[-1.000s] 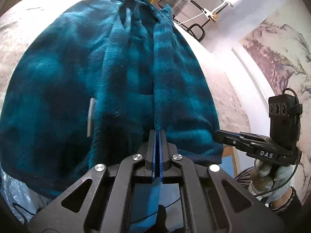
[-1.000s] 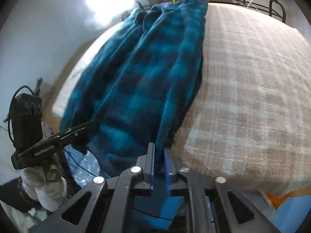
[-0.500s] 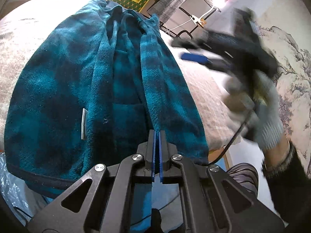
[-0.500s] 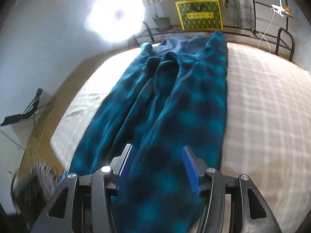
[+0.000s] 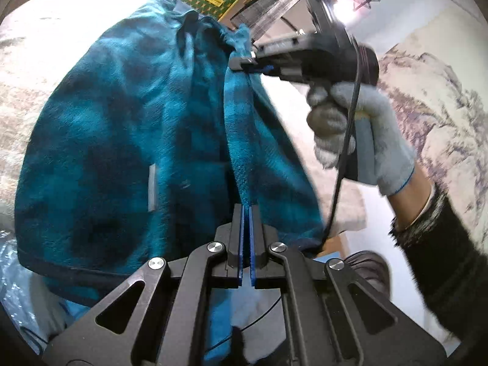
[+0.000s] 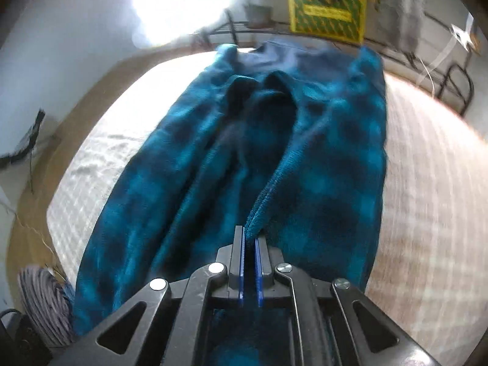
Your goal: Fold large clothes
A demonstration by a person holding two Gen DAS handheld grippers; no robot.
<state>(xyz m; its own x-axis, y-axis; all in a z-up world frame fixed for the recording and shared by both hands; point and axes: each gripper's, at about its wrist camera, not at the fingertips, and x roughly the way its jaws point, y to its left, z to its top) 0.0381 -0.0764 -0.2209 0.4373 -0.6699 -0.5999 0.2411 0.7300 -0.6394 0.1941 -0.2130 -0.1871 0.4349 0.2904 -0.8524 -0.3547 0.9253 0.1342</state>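
Both jaws pinch teal fleece garment (image 5: 122, 128).

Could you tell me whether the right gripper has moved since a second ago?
Yes. In the left wrist view the right gripper has travelled up the blue fleece garment's front edge, from its hem to near its collar, and just closed there.

Bed (image 6: 427, 183) with pale checked cover, black metal rail behind it. Yellow-green patterned box (image 6: 326, 10) at far end. Landscape mural (image 5: 433, 97) on wall.
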